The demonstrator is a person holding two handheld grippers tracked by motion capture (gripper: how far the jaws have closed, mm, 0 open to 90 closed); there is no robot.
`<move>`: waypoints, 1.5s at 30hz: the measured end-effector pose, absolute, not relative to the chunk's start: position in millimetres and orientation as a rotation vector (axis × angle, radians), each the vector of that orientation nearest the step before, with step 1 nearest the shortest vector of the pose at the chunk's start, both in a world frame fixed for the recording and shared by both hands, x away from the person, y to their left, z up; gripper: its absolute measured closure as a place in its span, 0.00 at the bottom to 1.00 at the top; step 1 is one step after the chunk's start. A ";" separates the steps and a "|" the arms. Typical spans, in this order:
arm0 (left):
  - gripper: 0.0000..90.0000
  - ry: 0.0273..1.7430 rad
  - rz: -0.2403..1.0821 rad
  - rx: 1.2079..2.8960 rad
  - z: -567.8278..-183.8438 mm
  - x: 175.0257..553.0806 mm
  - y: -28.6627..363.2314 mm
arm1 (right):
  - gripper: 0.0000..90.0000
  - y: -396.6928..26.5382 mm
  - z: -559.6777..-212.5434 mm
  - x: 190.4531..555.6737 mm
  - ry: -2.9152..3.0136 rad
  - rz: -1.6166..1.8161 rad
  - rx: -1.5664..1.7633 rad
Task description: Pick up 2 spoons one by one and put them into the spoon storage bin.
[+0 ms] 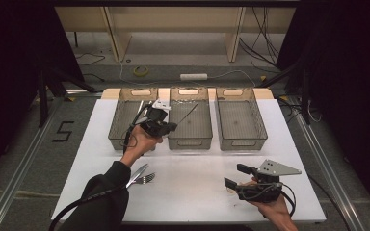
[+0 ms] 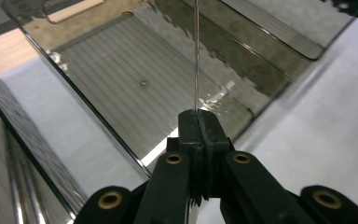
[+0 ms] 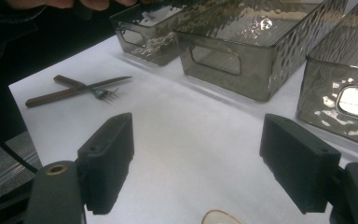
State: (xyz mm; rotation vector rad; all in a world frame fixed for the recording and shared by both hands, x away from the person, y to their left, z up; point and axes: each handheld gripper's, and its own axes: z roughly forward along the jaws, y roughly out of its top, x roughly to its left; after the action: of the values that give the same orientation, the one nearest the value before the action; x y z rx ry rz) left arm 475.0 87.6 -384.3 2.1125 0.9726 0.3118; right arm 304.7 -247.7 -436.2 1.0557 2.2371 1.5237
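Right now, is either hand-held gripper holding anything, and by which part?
The left hand-held gripper is shut on a thin utensil, gripped at one end, its other end over the middle bin. The right hand-held gripper is open, holding nothing.

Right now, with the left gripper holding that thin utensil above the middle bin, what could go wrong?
1. The left gripper pinches the thin utensil edge-on near one end, so it might pivot or slip.
2. Its free end reaches over the middle bin; it could catch the wall.
3. The knife and fork lie crossed; lifting one may drag the other.
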 end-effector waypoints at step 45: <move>0.98 1.200 0.261 2.024 -408.2 525.3 50.2 | 0.30 -247.3 -435.2 303.5 2.243 1.534 1.039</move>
State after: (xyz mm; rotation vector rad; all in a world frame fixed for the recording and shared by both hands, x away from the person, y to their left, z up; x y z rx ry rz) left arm 525.3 50.2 -408.2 2.0235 1.1997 0.2613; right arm 303.5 -247.3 -435.2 1.0393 2.2431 1.5343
